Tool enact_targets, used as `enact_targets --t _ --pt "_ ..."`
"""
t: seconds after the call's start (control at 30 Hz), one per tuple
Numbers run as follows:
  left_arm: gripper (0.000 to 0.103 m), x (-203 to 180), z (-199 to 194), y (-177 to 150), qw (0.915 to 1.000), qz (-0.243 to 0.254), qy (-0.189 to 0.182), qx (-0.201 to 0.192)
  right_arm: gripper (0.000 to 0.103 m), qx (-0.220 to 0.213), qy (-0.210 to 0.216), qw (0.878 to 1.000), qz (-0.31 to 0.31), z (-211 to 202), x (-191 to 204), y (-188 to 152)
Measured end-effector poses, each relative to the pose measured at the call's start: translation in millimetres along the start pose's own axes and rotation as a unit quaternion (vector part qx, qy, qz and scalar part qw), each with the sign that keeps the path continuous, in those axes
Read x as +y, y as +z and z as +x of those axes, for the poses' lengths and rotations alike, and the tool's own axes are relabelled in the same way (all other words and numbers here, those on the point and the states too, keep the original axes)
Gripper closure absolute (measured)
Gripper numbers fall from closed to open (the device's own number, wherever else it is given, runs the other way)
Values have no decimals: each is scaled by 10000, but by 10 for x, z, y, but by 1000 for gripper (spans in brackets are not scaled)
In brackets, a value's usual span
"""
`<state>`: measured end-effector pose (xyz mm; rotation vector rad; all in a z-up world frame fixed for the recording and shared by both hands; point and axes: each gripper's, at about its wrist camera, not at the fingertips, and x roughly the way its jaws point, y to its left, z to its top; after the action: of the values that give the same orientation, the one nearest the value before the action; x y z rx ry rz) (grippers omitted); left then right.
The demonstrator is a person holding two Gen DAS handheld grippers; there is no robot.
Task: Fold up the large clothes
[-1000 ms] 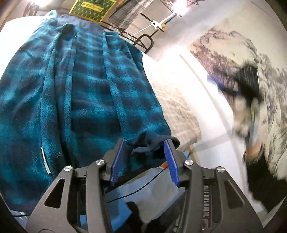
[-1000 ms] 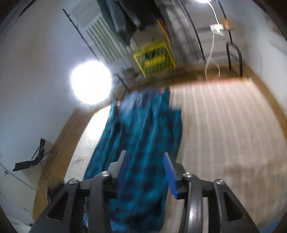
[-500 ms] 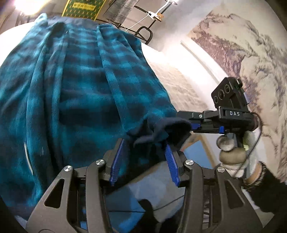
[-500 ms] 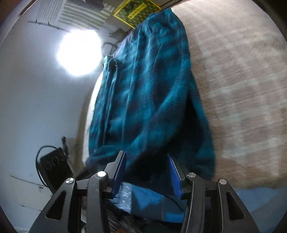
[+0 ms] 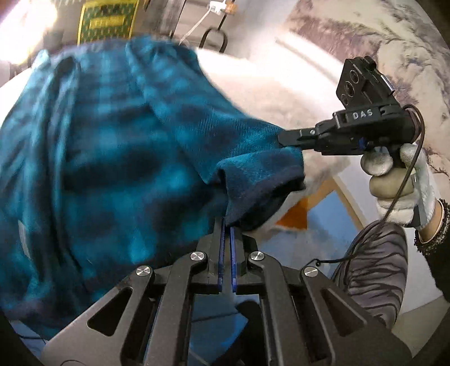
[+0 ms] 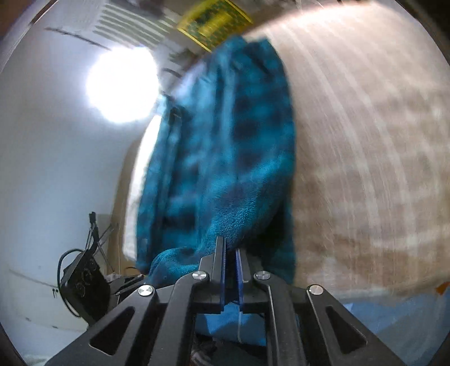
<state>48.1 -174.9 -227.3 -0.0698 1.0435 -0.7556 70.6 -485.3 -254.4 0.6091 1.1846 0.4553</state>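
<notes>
Garment axis: my teal plaid fleece garment [image 5: 118, 146] lies lengthwise, its long axis running from my grippers at the near hem straight away to the far end by the yellow crate [image 5: 105, 21]
Where it lies: on the bed [image 6: 365, 169], along its left part as my right camera sees it, with the near end raised off the cover
Left gripper [image 5: 227, 225]: its jaws have just been closing and now pinch the dark-edged near hem, blue pads almost together with only a thin fold of fleece between them
Right gripper [image 6: 230, 247]: its jaws have just been closing too, and now clamp the fleece edge at a narrow gap; from my left camera the same tool [image 5: 287, 139] reaches in from the right and bites the hem's other corner
Hand: a white-gloved hand [image 5: 399, 180] grips the right tool's handle, a black cable hanging from it
Surface: a pale bedcover with faint tan stripes, blurred in my right view
Room: white walls, one bright lamp [image 6: 122, 84], a black metal rack [image 5: 213, 39] and the crate beyond the bed's far end, a grey landscape mural [image 5: 379, 42] on the right wall, blue floor below my tools
Garment look: thick, soft pile in teal and dark navy checks, long lengthwise folds, navy trim at the hem, a small white label [image 5: 24, 239] near its left edge
</notes>
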Motion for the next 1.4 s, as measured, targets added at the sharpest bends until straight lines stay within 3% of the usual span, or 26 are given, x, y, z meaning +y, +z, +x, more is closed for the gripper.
enact_targets --t 0.03,0.07,0.13,0.2,0.3,0.37,0.4,0.43,0.47,0.57,0.63,0.7,0.73,0.8,0.9,0.97,1.0,1.03,1.2,1.27,1.4 --pt "102 12 11 -20 10000 -24 -22 3 87 65 -149 9999 35 71 -36 -13" --pt "102 18 2 -40 10000 -32 -45 -15 72 87 -242 9996 71 104 -88 -43" --pt "102 31 -70 -61 9997 -70 -237 -92 60 -30 -73 9998 164 70 -163 -114" --pt "102 20 -135 -69 9993 -33 -361 -108 58 -154 218 9995 144 -11 -172 -183" --pt "101 17 -221 -70 9968 -237 -767 -49 58 -125 237 9996 -116 -28 -95 -278" --pt "92 68 -339 -64 9937 -432 -1018 -174 58 -77 286 9994 -160 1 -83 -307" --pt "76 108 -406 -50 9915 -574 -1140 -264 58 -63 342 9993 -143 -10 -106 -306" --pt "62 153 -462 -26 9894 -731 -1204 -338 70 -52 407 9991 -123 12 -110 -297" --pt "58 232 -518 -2 9866 -927 -1274 -435 83 1 532 9985 -97 30 -118 -285" --pt "58 471 -530 141 9773 -1528 -1370 -529 96 9 624 9980 -127 -10 -63 -255" --pt "58 580 -458 220 9719 -1805 -1415 -537 96 -81 799 9966 -168 -150 21 -242" --pt "57 660 -242 317 9668 -2082 -1450 -307 96 -246 1026 9942 -193 -295 78 -215" --pt "57 680 -158 343 9653 -2153 -1457 -242 96 -285 952 9947 -247 -328 93 -214" --pt "57 656 73 420 9702 -2113 -1182 -29 96 -255 475 9974 -473 -320 155 -212" --pt "57 564 318 464 9761 -1939 -954 219 91 -87 172 9985 -522 -229 146 -225" --pt "72 494 402 472 9801 -1788 -817 280 62 -77 -131 9981 -596 -188 114 -239" --pt "94 471 427 468 9813 -1755 -733 294 61 -87 -69 9985 -544 -176 78 -241" --pt "100 460 437 467 9809 -1758 -766 320 61 -50 132 9990 -429 -197 -5 -243" --pt "102 524 209 510 9782 -1895 -841 -77 62 -434 805 9958 -34 -414 -203 -244" --pt "102 575 172 544 9778 -1919 -823 -157 62 -597 599 9962 -204 -548 -186 -271" --pt "102 639 215 556 9780 -1937 -763 -125 62 -300 -268 9933 -1087 -502 32 -443"
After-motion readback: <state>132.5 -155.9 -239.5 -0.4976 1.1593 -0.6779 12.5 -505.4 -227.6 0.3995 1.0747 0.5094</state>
